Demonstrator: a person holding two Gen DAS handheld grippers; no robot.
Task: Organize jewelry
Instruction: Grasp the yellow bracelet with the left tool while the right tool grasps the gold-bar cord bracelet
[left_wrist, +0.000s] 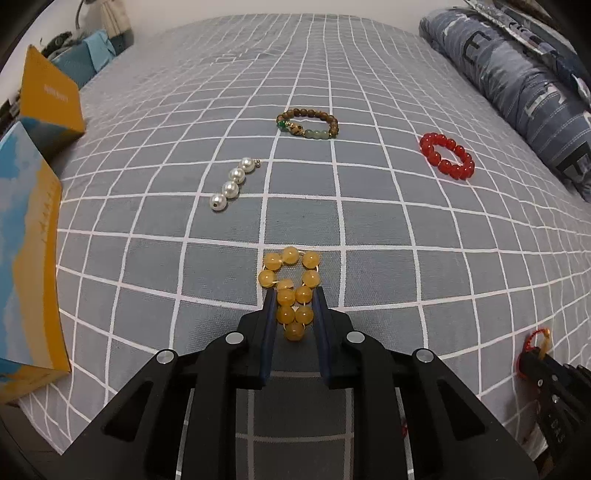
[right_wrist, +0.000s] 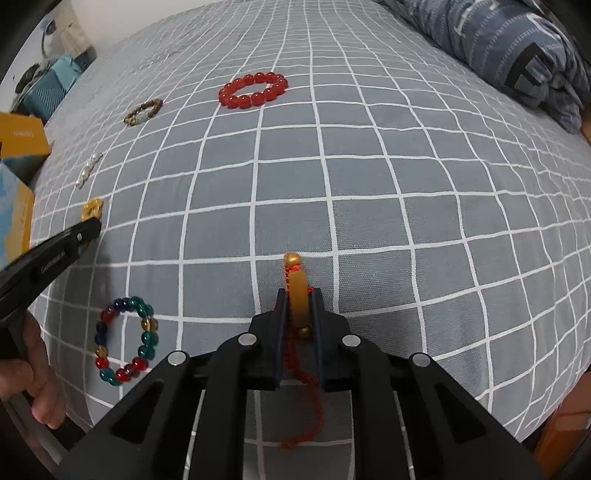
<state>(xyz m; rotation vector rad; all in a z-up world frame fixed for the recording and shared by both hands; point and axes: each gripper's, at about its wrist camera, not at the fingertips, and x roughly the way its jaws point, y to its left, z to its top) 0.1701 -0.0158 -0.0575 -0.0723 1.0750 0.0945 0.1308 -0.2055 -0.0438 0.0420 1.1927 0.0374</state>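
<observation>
Jewelry was mostly unsorted on the bed (left_wrist: 369, 206), with pearls (left_wrist: 232, 183), wood bracelet (left_wrist: 307, 122), red bracelet (left_wrist: 447, 156) and multicolour bracelet (right_wrist: 125, 339) lying loose, while left gripper (left_wrist: 294, 301) pinched the yellow bracelet (left_wrist: 291, 284) and right gripper (right_wrist: 299, 304) clamped nearly shut on an amber pendant (right_wrist: 297, 291).

Your bed (left_wrist: 369, 229), in grey white-checked sheet, carries a yellow bead bracelet (left_wrist: 291, 280), pearl strand (left_wrist: 232, 184), wooden bead bracelet (left_wrist: 307, 123), red bead bracelet (left_wrist: 447, 157), multicoloured bracelet (right_wrist: 125, 341), folded blue quilt (left_wrist: 517, 85)
</observation>
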